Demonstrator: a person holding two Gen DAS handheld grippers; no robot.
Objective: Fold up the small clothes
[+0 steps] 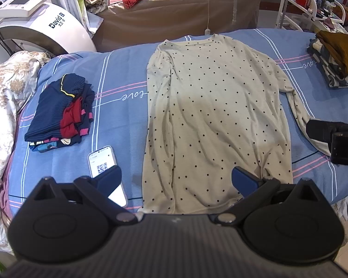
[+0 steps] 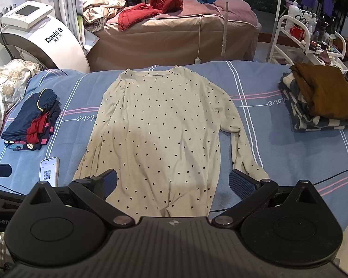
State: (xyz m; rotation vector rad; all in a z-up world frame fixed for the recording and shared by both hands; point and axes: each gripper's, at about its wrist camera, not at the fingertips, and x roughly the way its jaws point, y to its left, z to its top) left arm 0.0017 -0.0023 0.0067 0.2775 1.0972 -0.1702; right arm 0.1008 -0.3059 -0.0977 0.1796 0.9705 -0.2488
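A cream long-sleeved top with black dots (image 1: 211, 106) lies flat on the blue striped bedsheet (image 1: 118, 74), collar at the far side. It also shows in the right wrist view (image 2: 157, 129). Its left sleeve is folded in along the body; its right sleeve (image 2: 243, 148) lies out beside the body. My left gripper (image 1: 176, 178) is open and empty above the near hem. My right gripper (image 2: 172, 181) is open and empty above the hem, and shows at the right edge of the left wrist view (image 1: 336, 139).
A pile of dark blue and red clothes (image 1: 60, 111) lies at the left, with a phone (image 1: 104, 162) near it. A stack of folded clothes with a brown top (image 2: 320, 97) sits at the right. A white machine (image 2: 41, 34) and another bed (image 2: 174, 34) stand behind.
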